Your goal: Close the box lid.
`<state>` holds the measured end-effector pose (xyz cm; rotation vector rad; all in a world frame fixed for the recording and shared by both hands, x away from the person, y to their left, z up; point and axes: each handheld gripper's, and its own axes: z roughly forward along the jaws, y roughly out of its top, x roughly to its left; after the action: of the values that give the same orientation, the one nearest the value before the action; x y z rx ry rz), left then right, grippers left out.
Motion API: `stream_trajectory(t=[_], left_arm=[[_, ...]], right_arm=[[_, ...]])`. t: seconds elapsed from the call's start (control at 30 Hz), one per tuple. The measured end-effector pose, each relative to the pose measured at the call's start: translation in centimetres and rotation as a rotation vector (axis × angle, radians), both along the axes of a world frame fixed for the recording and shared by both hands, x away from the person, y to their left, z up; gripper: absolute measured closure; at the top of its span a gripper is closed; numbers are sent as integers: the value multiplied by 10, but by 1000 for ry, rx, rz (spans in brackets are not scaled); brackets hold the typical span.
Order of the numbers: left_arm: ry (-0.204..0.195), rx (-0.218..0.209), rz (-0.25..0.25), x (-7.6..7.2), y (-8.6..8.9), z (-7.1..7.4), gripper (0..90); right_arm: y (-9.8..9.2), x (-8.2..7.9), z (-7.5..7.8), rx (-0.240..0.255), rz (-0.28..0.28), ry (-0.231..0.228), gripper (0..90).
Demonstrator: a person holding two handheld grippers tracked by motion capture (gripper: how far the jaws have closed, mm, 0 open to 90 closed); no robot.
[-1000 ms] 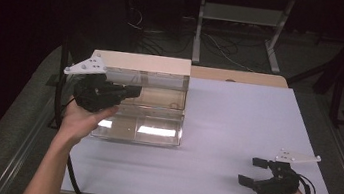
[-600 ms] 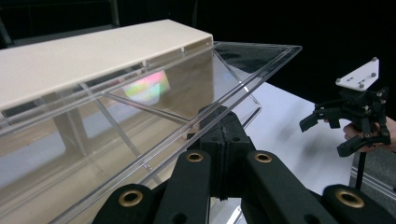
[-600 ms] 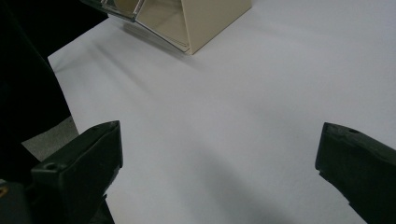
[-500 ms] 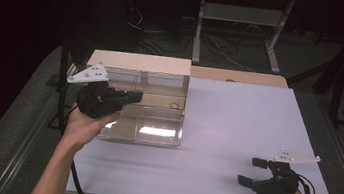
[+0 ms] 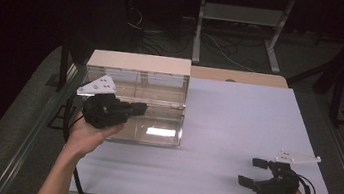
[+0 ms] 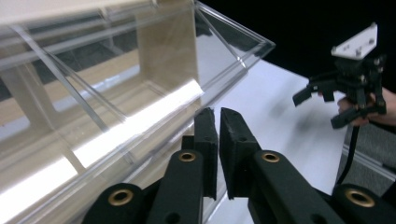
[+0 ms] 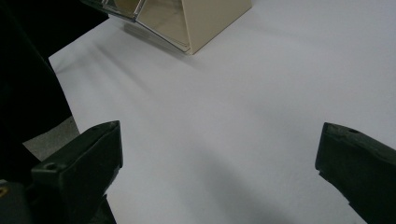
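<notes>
The clear plastic box (image 5: 135, 97) is sitting at the centre left of the high view, on the far left part of the white table (image 5: 236, 130). Its long axis is running left to right across the frame, level with the table's far edge, and its open front is facing the bottom of the picture. A beige back panel and beige top are closing it off behind and above. Thin clear dividers are splitting the inside into compartments; nothing is lying in those that can be seen, only glare on the lower shelf.

The left gripper (image 5: 139, 108) is hovering at the box's front left, pointing toward the right of the frame along the box's length. Its jaws have just been parting slightly and are standing almost together, a thin slit between them, nothing in it. In the left gripper view the clear wall (image 6: 107, 121) is lying just beside the jaws.

The right gripper (image 5: 253, 172) is resting at the lower right of the high view, well apart from the box, jaws spread wide over bare table.
</notes>
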<state>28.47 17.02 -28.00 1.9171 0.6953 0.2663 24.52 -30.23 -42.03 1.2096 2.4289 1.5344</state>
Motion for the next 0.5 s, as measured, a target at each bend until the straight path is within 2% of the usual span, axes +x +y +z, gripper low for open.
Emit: stream_trajectory(t=[0.2,0.23,0.37,0.5], left_arm=[[6,-35,-17,-8,2,-6,669],[9,-36,-18,-10,2,-8,637],[23,-60,-42,-14,3,-16,413],[38,-44,-61,-19,2,-26,231]], right_arm=[[-2,1,-1,11,-5,-3,5],[-2,0,0,19,-12,10,5],[-3,0,-1,12,-6,-2,5],[-2,0,-1,15,-7,5,5]])
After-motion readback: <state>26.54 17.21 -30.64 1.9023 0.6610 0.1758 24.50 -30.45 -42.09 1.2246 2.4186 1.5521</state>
